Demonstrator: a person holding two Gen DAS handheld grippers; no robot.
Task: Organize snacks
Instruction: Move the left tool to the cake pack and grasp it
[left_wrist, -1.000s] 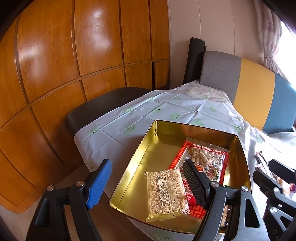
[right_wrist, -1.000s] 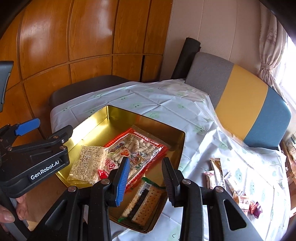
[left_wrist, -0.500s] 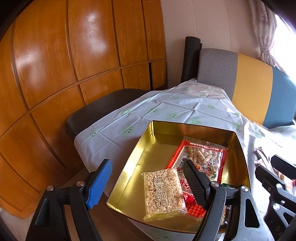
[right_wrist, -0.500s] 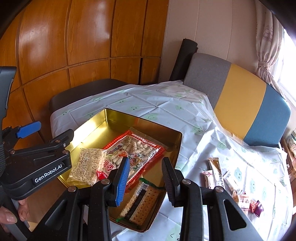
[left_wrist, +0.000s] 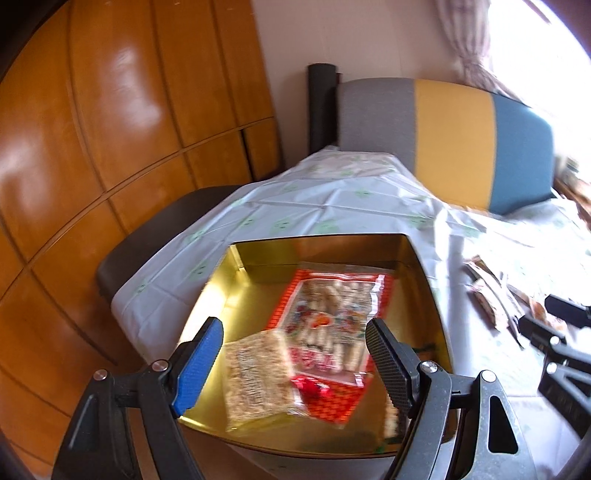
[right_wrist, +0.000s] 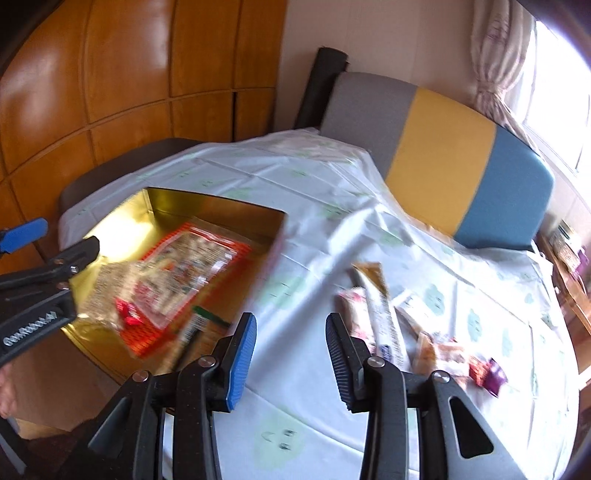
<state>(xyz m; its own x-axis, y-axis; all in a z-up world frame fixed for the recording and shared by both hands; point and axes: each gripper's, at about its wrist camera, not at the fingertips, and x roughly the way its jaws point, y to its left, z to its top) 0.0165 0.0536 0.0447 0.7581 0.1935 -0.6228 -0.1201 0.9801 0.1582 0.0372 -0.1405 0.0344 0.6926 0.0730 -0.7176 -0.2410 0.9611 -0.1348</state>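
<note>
Snacks to sort: loose packets (right_wrist: 384, 314) lie on the tablecloth (right_wrist: 306, 369), at two o'clock from the gold tin (right_wrist: 207, 206).
Tin contents: a red bag (left_wrist: 328, 325), a rice cake (left_wrist: 255, 376), a biscuit pack (right_wrist: 195, 332).
Step advice: I judge one packet should be singled out and straddled across its narrow side.
Right gripper (right_wrist: 291, 347): empty, jaws opening, angled down over bare cloth.
Left gripper (left_wrist: 295, 354): wide apart, empty, tilted down above the tin.

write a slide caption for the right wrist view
Empty right gripper, jaws opening, between gold tin and loose snacks.
</note>
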